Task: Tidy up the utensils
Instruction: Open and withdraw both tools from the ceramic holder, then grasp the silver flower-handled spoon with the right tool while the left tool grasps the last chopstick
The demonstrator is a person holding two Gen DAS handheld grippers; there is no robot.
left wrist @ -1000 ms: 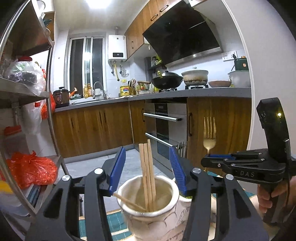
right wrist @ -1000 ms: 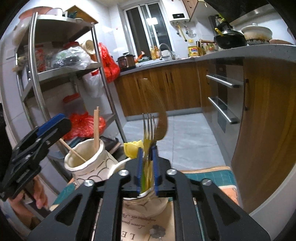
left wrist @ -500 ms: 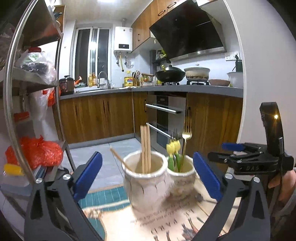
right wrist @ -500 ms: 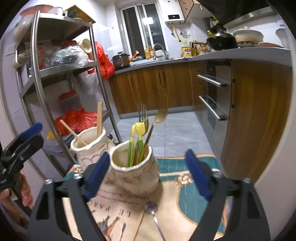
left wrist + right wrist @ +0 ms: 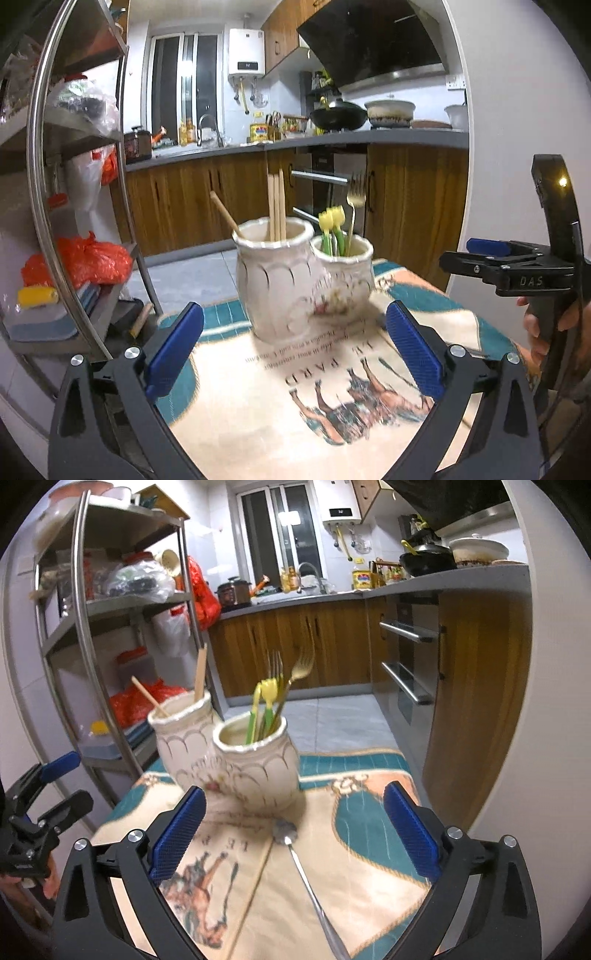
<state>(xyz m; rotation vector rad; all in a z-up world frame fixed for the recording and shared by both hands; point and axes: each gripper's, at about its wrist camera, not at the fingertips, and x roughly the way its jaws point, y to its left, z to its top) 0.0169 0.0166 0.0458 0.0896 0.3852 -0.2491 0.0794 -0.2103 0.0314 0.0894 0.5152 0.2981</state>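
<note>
Two cream ceramic jars stand touching on the printed horse-pattern cloth (image 5: 354,853): the left jar (image 5: 275,280) holds wooden chopsticks (image 5: 276,206), the right jar (image 5: 258,760) forks (image 5: 291,686). A steel spoon (image 5: 306,875) lies before them. The left gripper (image 5: 295,350) is spread wide and empty; the right gripper (image 5: 295,830) is opening, gripping nothing.

We are viewing wooden base cabinets (image 5: 295,646) running beneath a grey countertop (image 5: 369,142). A metal shelf rack (image 5: 85,627) is standing left; a window (image 5: 184,85) is showing dark.
</note>
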